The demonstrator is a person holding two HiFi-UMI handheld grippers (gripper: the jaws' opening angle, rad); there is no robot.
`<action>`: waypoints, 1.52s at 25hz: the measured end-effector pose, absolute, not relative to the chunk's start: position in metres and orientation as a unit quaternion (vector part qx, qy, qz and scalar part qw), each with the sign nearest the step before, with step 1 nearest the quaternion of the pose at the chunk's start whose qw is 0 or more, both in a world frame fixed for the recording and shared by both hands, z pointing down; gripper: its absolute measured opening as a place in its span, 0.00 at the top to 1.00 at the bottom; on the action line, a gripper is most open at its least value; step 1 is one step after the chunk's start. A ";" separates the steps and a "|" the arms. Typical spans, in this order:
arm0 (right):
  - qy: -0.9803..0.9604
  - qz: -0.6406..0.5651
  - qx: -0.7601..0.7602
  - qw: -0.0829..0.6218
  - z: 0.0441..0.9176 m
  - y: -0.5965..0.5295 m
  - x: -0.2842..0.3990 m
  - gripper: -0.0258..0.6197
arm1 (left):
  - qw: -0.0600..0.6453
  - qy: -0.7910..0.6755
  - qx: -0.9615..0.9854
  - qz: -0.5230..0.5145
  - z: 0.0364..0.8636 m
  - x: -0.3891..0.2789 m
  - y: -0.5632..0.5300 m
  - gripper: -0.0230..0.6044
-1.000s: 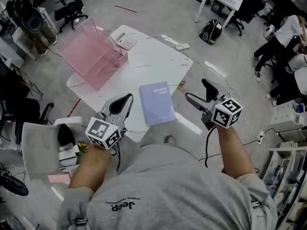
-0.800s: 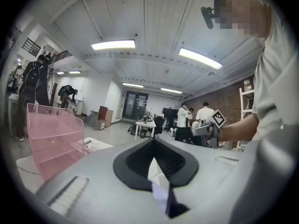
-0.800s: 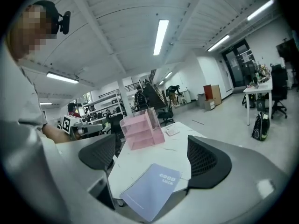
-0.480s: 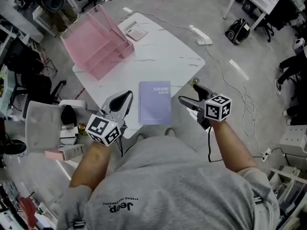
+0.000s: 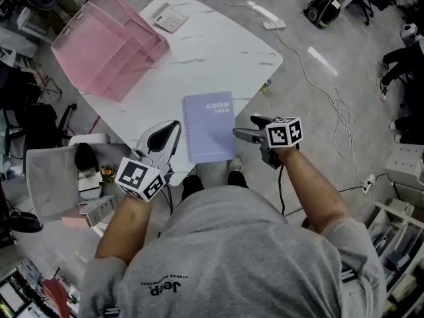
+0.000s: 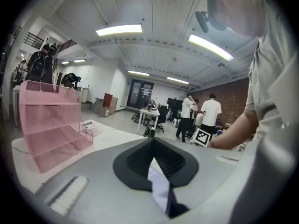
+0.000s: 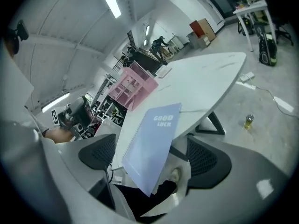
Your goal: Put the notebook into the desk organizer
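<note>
Head view: a lavender spiral notebook (image 5: 211, 126) lies flat, cover up, on the white worktop (image 5: 218, 52). Its near end juts past the front edge. The pink desk organizer (image 5: 106, 45) stands at the far left corner, well apart from it.
Left claw (image 5: 169, 132): the jaws are closed together on nothing, and it hovers just beside the notebook's spiral side.
Right claw (image 5: 244, 128): the jaws are spread wide and empty. In the right gripper view the notebook lies in line between them, but neither pad touches it.
Weight: probably light, since it is a thin book that one claw should carry easily.
Stiffness: likely floppy. Held by one corner it would probably droop, and the pages may fan open on the side away from the spiral.
Surface: the cover looks smooth, so it may slip under a loose pinch. It is not fragile, though a hard squeeze could crease it.
Where to hold: the overhanging near end is the best spot, with one jaw above and one below. Everywhere else the book lies flush on the worktop.
Better grip: a hold nearer the spiral should keep the pages together and the book straighter.
Organizer: it looks like thin plastic and may slide if the notebook is pushed in hard.
</note>
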State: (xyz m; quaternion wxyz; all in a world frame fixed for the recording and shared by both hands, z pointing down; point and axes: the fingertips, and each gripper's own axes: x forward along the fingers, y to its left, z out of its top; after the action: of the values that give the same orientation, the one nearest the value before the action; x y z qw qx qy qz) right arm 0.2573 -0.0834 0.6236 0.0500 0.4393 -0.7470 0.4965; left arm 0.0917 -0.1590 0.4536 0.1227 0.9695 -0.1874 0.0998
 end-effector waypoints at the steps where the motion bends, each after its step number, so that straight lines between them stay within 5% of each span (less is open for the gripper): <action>1: -0.743 0.509 0.432 0.052 0.634 -0.082 0.250 0.25 | 0.124 -0.183 0.970 0.103 0.459 0.091 -0.159 0.87; 23: -0.674 0.664 0.323 0.008 0.730 -0.091 0.174 0.26 | 0.141 -0.174 0.964 0.143 0.493 0.051 -0.149 0.87; 25: -0.666 0.682 0.302 0.007 0.729 -0.085 0.166 0.38 | 0.142 -0.176 0.963 0.143 0.493 0.048 -0.150 0.87; 28: -0.658 0.698 0.281 0.010 0.717 -0.079 0.158 0.72 | 0.144 -0.178 0.963 0.139 0.492 0.047 -0.152 0.87; 31: -0.654 0.703 0.277 0.037 0.704 -0.070 0.157 0.86 | 0.146 -0.179 0.964 0.131 0.489 0.047 -0.154 0.87; 38: -0.720 0.622 0.280 0.125 0.645 -0.064 0.169 0.91 | 0.172 -0.174 0.963 0.117 0.482 0.048 -0.156 0.87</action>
State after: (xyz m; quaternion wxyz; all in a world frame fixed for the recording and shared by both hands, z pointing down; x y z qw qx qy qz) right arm 0.1689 -0.0643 0.6452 0.1249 0.2803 -0.7202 0.6222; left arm 0.0485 -0.1565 0.4823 0.1718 0.9625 -0.1742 0.1170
